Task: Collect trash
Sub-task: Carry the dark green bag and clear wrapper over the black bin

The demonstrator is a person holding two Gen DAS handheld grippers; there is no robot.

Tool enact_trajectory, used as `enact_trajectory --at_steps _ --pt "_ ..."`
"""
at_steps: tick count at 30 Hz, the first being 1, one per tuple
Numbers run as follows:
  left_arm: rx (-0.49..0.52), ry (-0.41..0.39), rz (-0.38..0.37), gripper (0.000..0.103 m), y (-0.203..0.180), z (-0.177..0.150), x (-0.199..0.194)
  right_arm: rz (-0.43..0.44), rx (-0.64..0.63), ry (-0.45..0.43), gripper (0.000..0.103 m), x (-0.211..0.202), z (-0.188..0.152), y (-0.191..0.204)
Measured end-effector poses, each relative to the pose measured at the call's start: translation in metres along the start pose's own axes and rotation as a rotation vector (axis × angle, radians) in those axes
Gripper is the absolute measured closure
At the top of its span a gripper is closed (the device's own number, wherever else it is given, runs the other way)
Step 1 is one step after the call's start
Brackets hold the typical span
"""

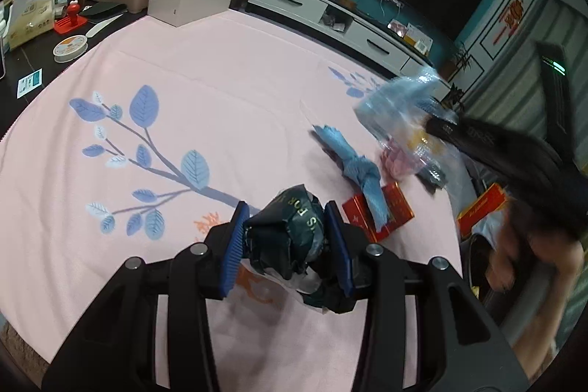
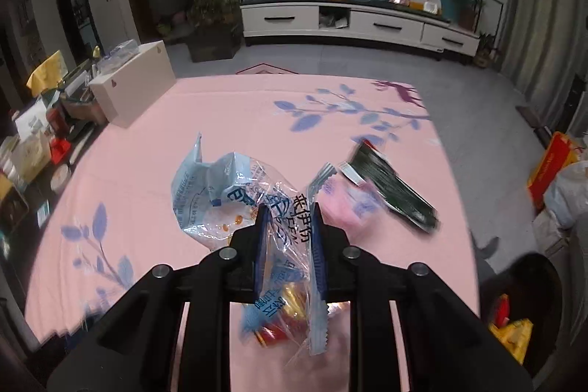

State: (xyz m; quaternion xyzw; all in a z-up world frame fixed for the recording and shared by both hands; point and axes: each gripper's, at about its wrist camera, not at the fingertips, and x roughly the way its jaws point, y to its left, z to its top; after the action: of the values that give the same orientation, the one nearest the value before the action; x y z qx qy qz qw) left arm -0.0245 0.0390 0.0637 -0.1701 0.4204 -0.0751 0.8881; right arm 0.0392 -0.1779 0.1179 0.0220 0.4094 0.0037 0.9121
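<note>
Basically both claws are loaded, over a tabletop (image 2: 154,142) under a pink leaf-print cloth. Largest item: the clear blue-printed plastic bag (image 2: 220,193), pinched mid-body by the right claw (image 2: 288,245), pads pressed onto the film, hanging over the near-right part of the tabletop; looks very light, floppy, slick, with small wrappers loose inside, so a grip on bunched film near the mouth should hold better than one flat layer. Next, the crumpled dark green wrapper (image 1: 290,230), squeezed between the blue pads of the left claw (image 1: 284,241) above the near edge; light, springy, crushes easily, a firm pinch across the wad seems enough. Loose on the cloth toward the right edge: red carton (image 1: 378,215), stiff, take it across its narrow sides; a twisted blue wrapper (image 1: 352,168) lying over it, soft, grab at the knot. A blurred dark green flat packet (image 2: 393,190) lies nearer the right edge.
</note>
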Motion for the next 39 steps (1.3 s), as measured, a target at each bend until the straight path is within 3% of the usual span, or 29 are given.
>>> enact_trajectory --at_steps 6,12,24,27,32,39 --pt "0.001 0.025 -0.034 0.06 -0.014 -0.015 0.006 0.019 0.085 -0.005 0.08 -0.032 -0.047 -0.037" --pt "0.111 -0.003 0.017 0.06 -0.035 -0.035 0.001 0.013 0.15 -0.034 0.079 -0.057 -0.081 -0.062" --pt "0.188 -0.028 0.072 0.06 -0.039 -0.055 -0.012 0.018 0.176 -0.144 0.077 -0.114 -0.096 -0.084" --pt "0.202 -0.041 0.037 0.06 -0.05 -0.057 -0.023 0.027 0.199 -0.185 0.076 -0.134 -0.095 -0.092" --pt "0.241 -0.093 -0.03 0.059 -0.085 -0.059 -0.048 0.173 0.242 -0.274 0.076 -0.181 -0.095 -0.113" --pt "0.338 -0.111 -0.157 0.059 -0.156 -0.067 -0.063 0.08 0.279 -0.474 0.074 -0.246 -0.107 -0.146"
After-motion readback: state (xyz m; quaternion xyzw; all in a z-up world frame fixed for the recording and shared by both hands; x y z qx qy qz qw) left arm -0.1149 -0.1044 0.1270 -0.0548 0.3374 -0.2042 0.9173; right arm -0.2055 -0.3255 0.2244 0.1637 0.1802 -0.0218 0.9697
